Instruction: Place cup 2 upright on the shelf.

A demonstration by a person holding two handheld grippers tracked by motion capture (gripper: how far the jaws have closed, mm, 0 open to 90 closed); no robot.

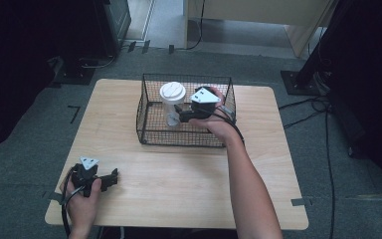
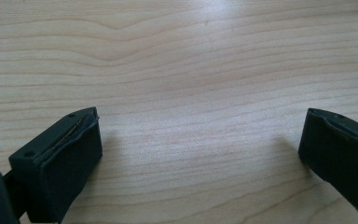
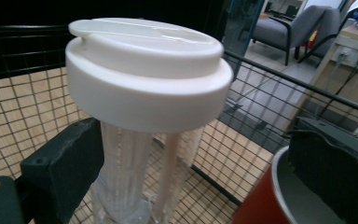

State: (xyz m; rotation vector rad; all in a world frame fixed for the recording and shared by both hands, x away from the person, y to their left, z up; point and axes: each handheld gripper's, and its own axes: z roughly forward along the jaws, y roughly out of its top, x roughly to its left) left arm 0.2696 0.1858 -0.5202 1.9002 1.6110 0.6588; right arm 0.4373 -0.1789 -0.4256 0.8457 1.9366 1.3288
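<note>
A clear plastic cup with a white lid (image 1: 172, 93) stands upright inside a black wire basket (image 1: 144, 119) at the table's far middle. My right gripper (image 1: 180, 114) reaches into the basket from the right, beside the cup's lower body. In the right gripper view the cup (image 3: 144, 79) rises between the jaws, close to the left one, and the gripper (image 3: 191, 179) stands open. A red cup (image 3: 261, 200) sits at the lower right, with the right jaw over its mouth. My left gripper (image 1: 112, 178) rests open at the table's front left over bare wood (image 2: 200, 144).
The wooden table (image 1: 179, 179) has free room in front of the basket and on both sides. Basket wire (image 3: 270, 74) rises close behind the cup. Cables (image 1: 308, 107) run over the grey floor to the right, and dark stands flank the table.
</note>
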